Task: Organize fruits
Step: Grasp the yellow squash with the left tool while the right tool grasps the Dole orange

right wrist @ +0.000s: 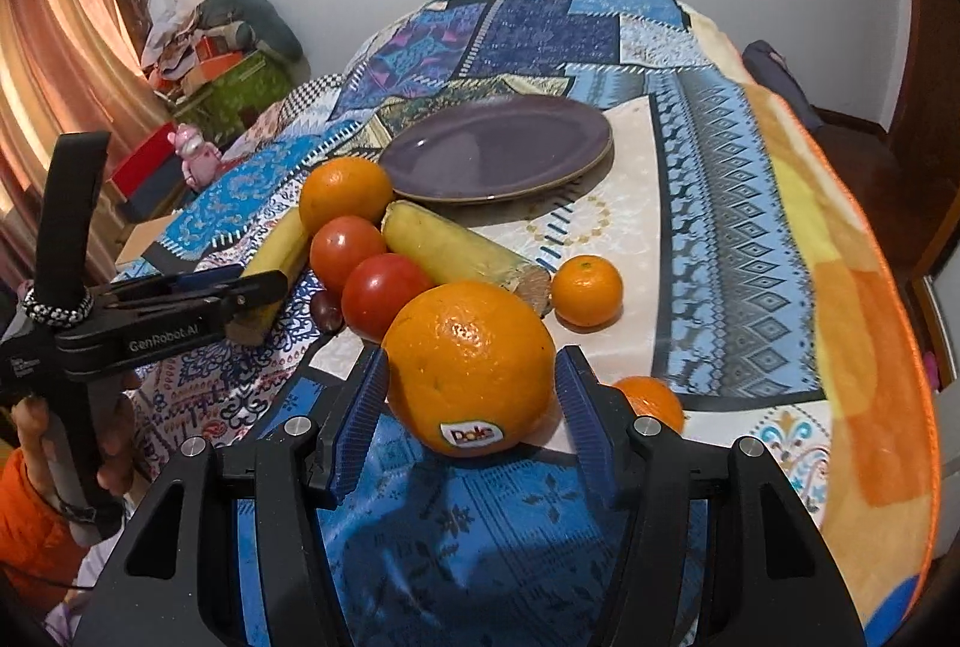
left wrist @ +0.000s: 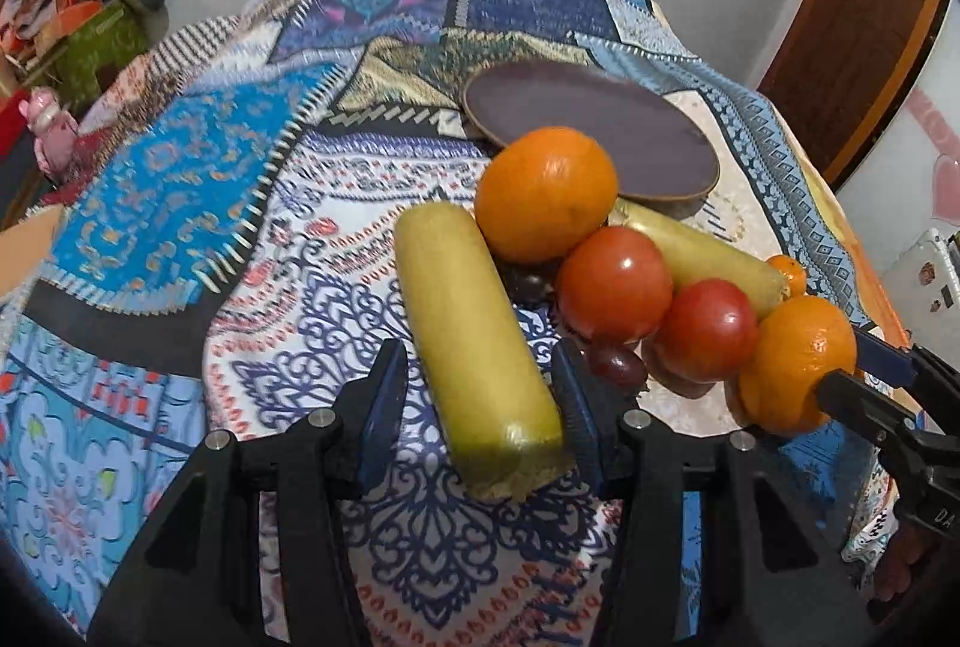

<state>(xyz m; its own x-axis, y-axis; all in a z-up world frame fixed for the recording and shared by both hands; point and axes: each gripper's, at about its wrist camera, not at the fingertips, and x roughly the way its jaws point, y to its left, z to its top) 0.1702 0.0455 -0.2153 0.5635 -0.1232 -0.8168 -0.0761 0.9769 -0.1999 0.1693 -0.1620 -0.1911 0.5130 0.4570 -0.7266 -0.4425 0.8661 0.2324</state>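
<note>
Both grippers are down at the fruit pile, which lies on the patterned cloth of the tabletop (right wrist: 708, 203) just in front of the empty purple plate (right wrist: 498, 149). Left gripper (left wrist: 480, 389): fingers straddle the near banana piece (left wrist: 474, 347). The right-hand pad sits against its skin; a sliver of cloth shows by the left pad, so I can't tell whether it is truly clamped. Right gripper (right wrist: 471, 389): fingers bracket the big stickered orange (right wrist: 468, 365), which lies nearest of all the fruit to the plate's front. The left pad looks to touch the peel, with a thin gap at the right pad; it seems not yet pinched. Between these and the plate lie two tomatoes (right wrist: 384, 296), another orange (right wrist: 345, 194) and a second banana piece (right wrist: 456, 251). Reads as the grasp step. Next, I'd judge: close firmly, lift straight up clear of neighbours, carry to the plate. The round orange may roll if nudged.
</note>
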